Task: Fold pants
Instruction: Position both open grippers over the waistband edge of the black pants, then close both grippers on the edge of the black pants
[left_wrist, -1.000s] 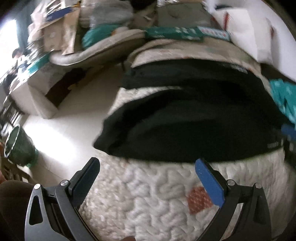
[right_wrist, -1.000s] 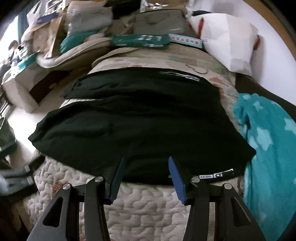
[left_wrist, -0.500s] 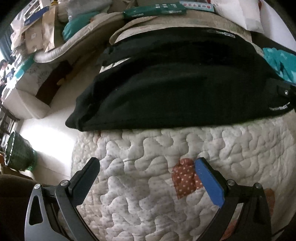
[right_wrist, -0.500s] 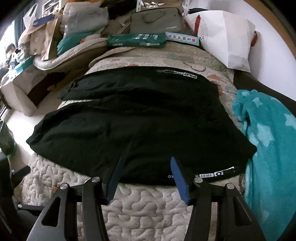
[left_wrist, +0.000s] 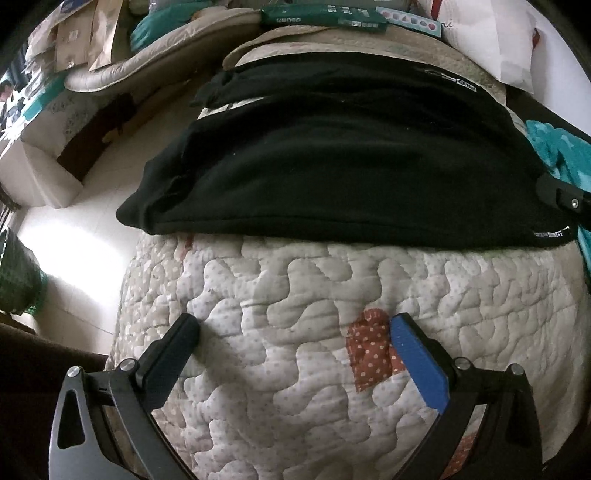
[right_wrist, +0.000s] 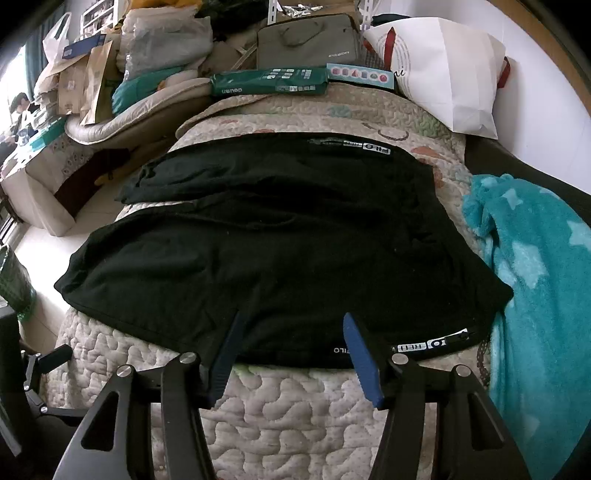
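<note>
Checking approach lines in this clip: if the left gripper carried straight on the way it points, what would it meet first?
Most likely the quilted bedcover: the left gripper has open jaws with bare quilt between them, and the black pants lie farther on. Depth is uncertain.

Black pants (right_wrist: 288, 254): soft, matte knit fabric, spread flat across the quilted bed cover (right_wrist: 295, 417), lengthwise running left to right in both wrist views. Two legs lie side by side, parted by a narrow gap at the left where the quilt shows through; the far leg (right_wrist: 258, 173) lies slightly shorter in view than the near leg (right_wrist: 221, 269). Leg ends reach the bed's left edge. Waist end sits at right, just beside a teal fleece blanket (right_wrist: 535, 266). White printed lettering strip (right_wrist: 432, 345) runs along the near edge at right; a matching strip (right_wrist: 354, 146) marks the far edge. Surface mostly smooth, with shallow wrinkles.
</note>
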